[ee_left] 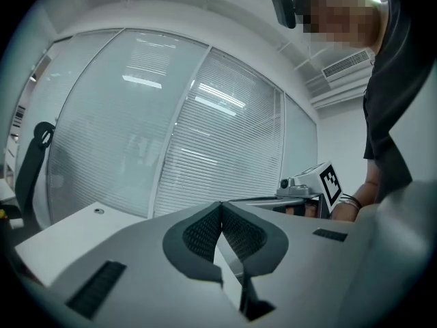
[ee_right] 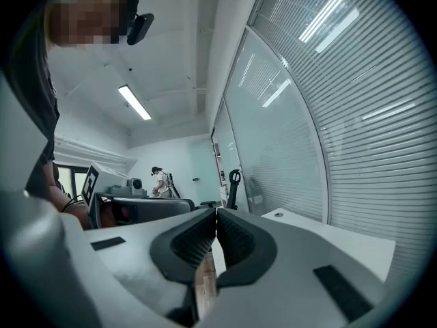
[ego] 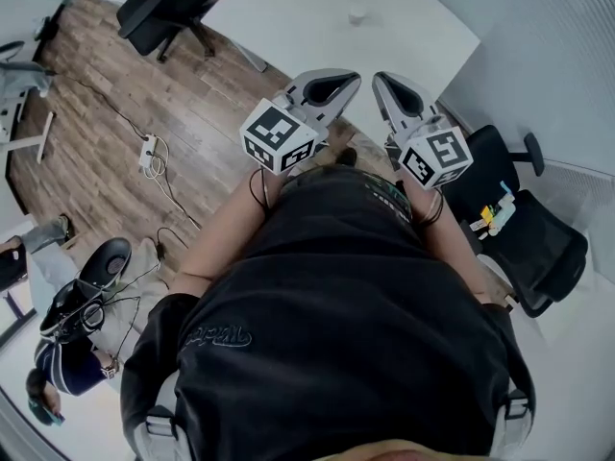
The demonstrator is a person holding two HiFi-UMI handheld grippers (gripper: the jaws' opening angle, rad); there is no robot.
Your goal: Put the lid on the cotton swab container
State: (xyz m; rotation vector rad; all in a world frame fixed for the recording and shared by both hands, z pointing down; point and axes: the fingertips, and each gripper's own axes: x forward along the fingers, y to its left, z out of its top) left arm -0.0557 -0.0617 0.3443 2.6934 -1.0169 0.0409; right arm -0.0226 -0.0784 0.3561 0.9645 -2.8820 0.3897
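In the head view we look down over a person's dark shirt (ego: 336, 315). The left gripper (ego: 348, 77) and the right gripper (ego: 382, 80) sit side by side just above centre and aim toward 12 o'clock. Their tips are close together but apart. A white table (ego: 288, 17) fills the 12 o'clock area. On it, near the far edge, stands a small pale round object (ego: 357, 13), well apart from both grippers. It is too small for us to tell whether it is the swab container, its lid, or both. A dark office chair (ego: 163, 12) stands at 11 o'clock on the wooden floor (ego: 106, 152), with a power strip (ego: 147, 152) at 9 o'clock. A black chair (ego: 538, 238) stands at 3 o'clock, and a second person (ego: 77, 325) is low at 8 o'clock.

In the left gripper view the two ribbed pads meet at centre, so this claw is closed with nothing in it. The table lies at 8 o'clock with the small object on it. A glass wall with blinds (ee_left: 205, 135) stands behind, and the other gripper's marker cube shows at 3 o'clock.

In the right gripper view the pads also press together on nothing. The table runs toward 4 o'clock, with the small object just past the tips at 3 o'clock.
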